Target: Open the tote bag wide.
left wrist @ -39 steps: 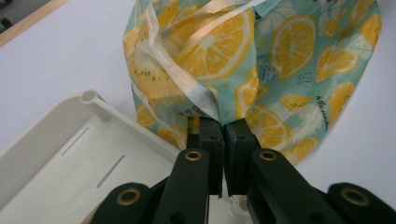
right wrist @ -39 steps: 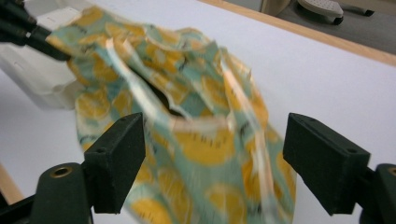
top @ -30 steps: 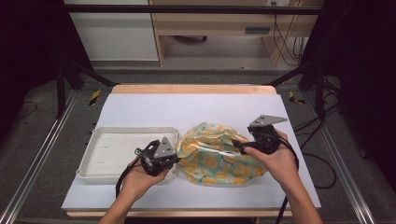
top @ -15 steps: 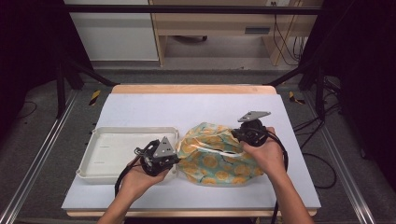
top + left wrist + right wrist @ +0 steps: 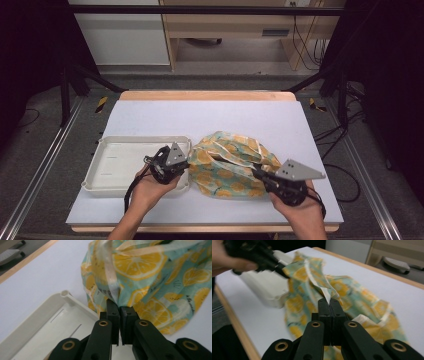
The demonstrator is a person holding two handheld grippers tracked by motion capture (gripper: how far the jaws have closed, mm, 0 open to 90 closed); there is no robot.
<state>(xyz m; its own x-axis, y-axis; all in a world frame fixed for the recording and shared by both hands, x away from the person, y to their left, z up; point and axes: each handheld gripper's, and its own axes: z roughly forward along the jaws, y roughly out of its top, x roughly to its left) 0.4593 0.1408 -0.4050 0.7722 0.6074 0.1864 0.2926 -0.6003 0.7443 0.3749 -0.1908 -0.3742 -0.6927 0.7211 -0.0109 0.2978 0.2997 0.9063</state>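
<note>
Both grippers, left (image 5: pixel 186 164) and right (image 5: pixel 256 172), clamp opposite rim edges of my lemon-print bag (image 5: pixel 227 170) beside the white tray (image 5: pixel 107 162) on the table (image 5: pixel 210 115); pulling apart risks the thin film slipping or tearing.

The lemon-print bag (image 5: pixel 160 282) runs off the top and right edges of the left gripper view; the white tray (image 5: pixel 265 287) at upper left of the right gripper view is blurred, partly hidden behind the bag.
</note>
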